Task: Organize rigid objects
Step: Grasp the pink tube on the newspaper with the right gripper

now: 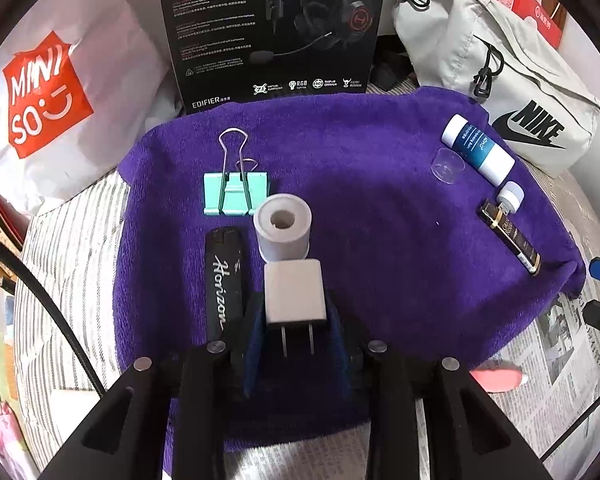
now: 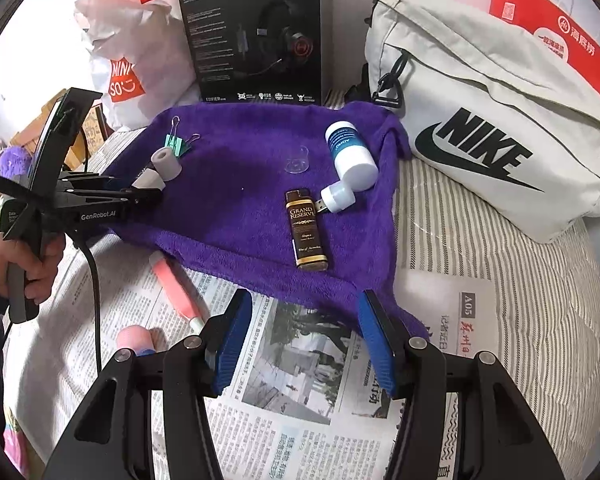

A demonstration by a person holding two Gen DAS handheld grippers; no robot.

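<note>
White charger (image 1: 295,290) sits between the left tool's (image 1: 295,322) pads — on purple towel (image 1: 380,220).

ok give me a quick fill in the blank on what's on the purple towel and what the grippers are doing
1. The left gripper is shut on a white ____.
2. The mint green binder clip lies on a ____ towel.
3. The right gripper hovers over the newspaper with its jaws ____.
4. The big white bag beside the towel reads ____.

Missing words: charger plug; purple; open; NIKE
</note>
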